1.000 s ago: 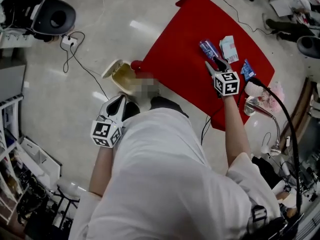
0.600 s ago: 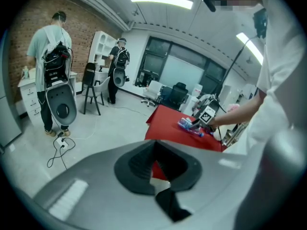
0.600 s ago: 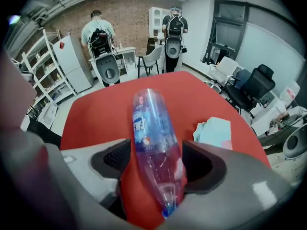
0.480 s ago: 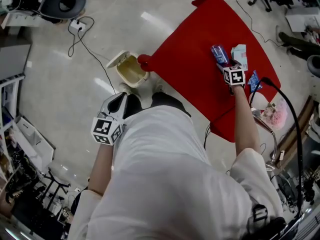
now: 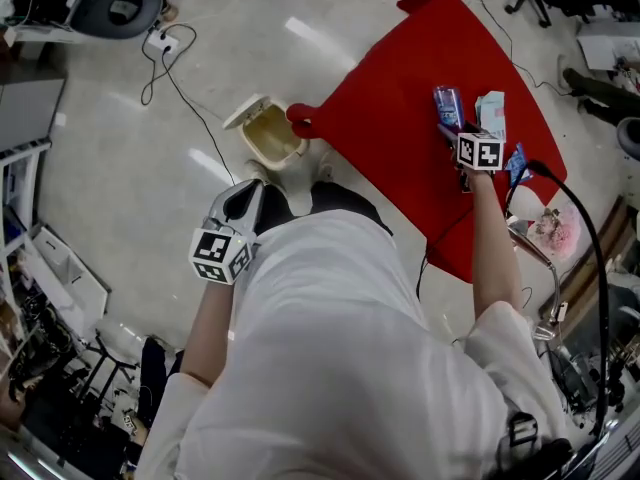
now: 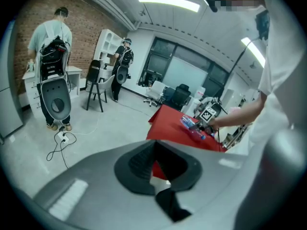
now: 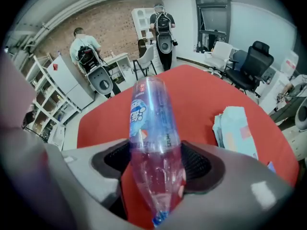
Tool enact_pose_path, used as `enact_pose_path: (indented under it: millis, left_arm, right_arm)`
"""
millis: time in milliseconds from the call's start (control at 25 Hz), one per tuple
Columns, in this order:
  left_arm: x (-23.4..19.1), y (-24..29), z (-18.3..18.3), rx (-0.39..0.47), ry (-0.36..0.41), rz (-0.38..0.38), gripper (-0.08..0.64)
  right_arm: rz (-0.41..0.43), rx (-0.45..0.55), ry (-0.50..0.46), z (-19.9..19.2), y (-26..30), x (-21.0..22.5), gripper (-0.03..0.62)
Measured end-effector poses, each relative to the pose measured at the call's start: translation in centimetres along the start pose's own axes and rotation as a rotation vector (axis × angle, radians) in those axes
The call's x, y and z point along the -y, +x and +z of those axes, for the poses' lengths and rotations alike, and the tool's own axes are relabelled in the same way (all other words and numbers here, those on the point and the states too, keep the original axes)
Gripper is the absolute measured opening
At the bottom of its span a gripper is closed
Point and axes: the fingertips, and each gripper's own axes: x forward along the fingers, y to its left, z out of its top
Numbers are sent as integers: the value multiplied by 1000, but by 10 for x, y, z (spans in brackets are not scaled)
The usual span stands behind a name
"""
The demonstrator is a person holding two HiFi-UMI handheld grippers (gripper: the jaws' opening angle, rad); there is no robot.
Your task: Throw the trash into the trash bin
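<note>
A clear plastic bottle (image 5: 445, 103) with a blue label lies on the red table (image 5: 390, 138). In the right gripper view the bottle (image 7: 153, 143) runs lengthwise between my jaws. My right gripper (image 5: 452, 128) stands over it, open wide; its jaws (image 7: 156, 164) spread wide and have just been closing a little, pads beside the bottle's sides. The beige trash bin (image 5: 268, 136) stands on the floor by the table's corner, lid up. My left gripper (image 5: 246, 198) hangs by my left side near the bin, shut and empty (image 6: 160, 164).
A pale tissue pack (image 5: 491, 111) and a blue wrapper (image 5: 517, 163) lie on the table beside the bottle. Cables and a power strip (image 5: 160, 40) lie on the floor. Two people (image 6: 53, 56) stand by desks at the brick wall. A pink lamp (image 5: 545, 230) stands right of the table.
My right gripper has gone down over the bottle, and its jaws now straddle it. The left gripper has shifted only slightly by my side.
</note>
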Motion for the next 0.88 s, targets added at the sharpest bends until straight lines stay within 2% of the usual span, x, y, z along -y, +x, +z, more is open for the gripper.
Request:
enact_pose_path:
  millis: [120, 360, 800, 880]
  left_arm:
    - [-10, -6, -3, 3, -7, -9, 5]
    - [-29, -21, -11, 7, -18, -33, 5]
    - [-85, -56, -38, 24, -67, -15, 5]
    - [-95, -59, -42, 25, -75, -10, 5]
  right_arm:
    - [44, 17, -15, 6, -1, -36, 327]
    - [172, 67, -17, 25, -1, -135, 327]
    - [493, 98, 33, 42, 12, -337, 327]
    - [565, 83, 82, 40, 17, -368, 327]
